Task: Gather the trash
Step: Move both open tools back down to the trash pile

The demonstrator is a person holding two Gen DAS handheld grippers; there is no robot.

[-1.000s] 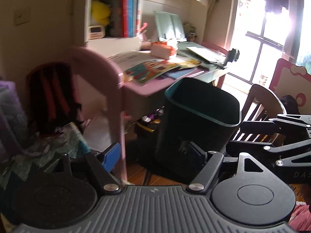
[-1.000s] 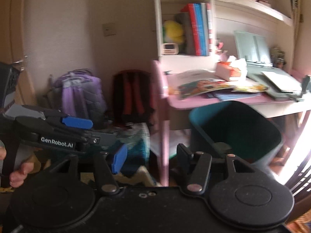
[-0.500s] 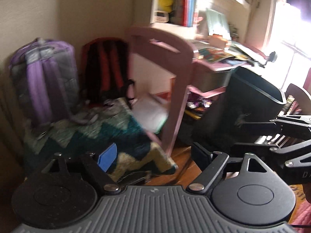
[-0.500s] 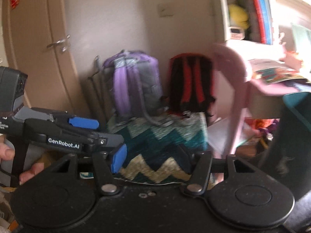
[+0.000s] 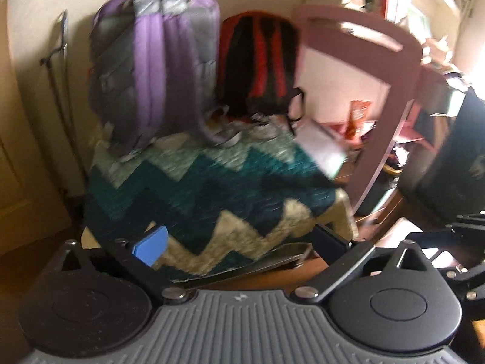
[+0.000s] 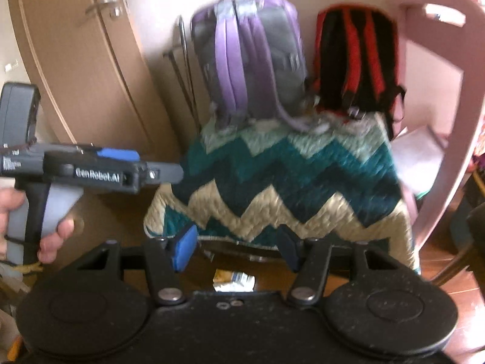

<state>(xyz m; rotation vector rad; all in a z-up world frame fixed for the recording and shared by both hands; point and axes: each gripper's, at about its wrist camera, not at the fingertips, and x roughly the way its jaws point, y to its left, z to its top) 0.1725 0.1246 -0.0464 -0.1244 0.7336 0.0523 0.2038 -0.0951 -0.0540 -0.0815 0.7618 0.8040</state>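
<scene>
At the far left of our right wrist view we see the person's left hand (image 6: 18,212) wrapped around the handle of the left claw (image 6: 163,173), which reaches in sideways toward the zigzag blanket (image 6: 288,182). In its own view the left claw (image 5: 242,239) stands wide, its jaws having just been opening, and nothing sits between them; the blue pad (image 5: 150,245) lies left of the gap and the dark finger right of it. Ahead of that claw the blanket (image 5: 212,188) drapes over something low, and a thin dark flat thing (image 5: 272,257), too blurred to name, lies at the blanket's near edge between the fingers.

Beyond the blanket lean a purple and grey backpack (image 5: 151,60) and, to its right, a red and black backpack (image 5: 257,60). Further right stands the pink frame of the tabletop (image 5: 388,115), with clutter we cannot make out beneath it, and a dark bin (image 5: 454,166) at the right edge.

Our right claw (image 6: 236,251) stands fairly wide with nothing gripped. The task's thing, a crumpled scrap of wrapper (image 6: 233,282) in white, yellow and blue, lies on the wooden floor (image 6: 439,261) just below and between this claw's fingertips, close to the claw's body and in front of the blanket's hem. The pads do not touch it.
</scene>
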